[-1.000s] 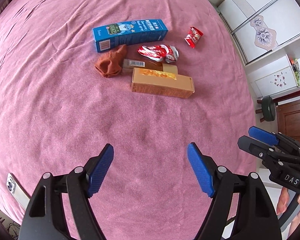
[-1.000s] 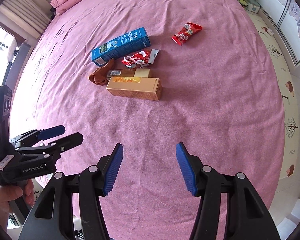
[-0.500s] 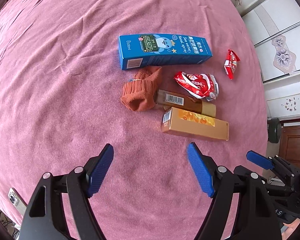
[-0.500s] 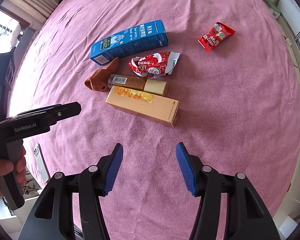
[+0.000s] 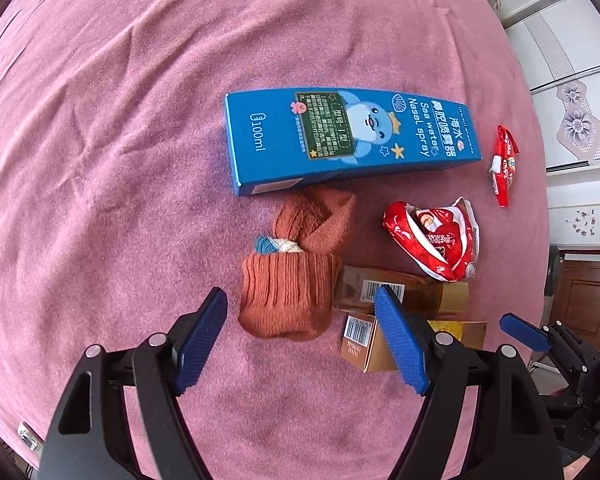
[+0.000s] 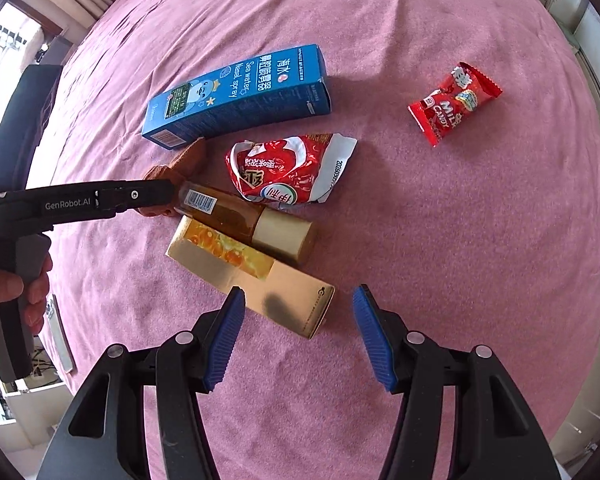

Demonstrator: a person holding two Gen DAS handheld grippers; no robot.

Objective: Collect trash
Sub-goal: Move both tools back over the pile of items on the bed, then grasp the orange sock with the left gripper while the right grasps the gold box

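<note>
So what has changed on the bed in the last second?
Both grippers came down toward the pile: the left gripper over the brown sock, the right gripper at the gold box, its fingers opening slightly. Nothing gripped. The items lie as before.

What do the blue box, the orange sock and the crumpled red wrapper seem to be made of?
Blue box: likely printed card, with crisp folded edges.
Orange sock: ribbed knit fabric, matt.
Red wrapper: probably thin plastic or foil film, glossy and creased.

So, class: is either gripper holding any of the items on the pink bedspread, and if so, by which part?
Nothing is held. The left gripper is open above the orange sock; the right gripper is open at the gold box, pads not pressing.
</note>
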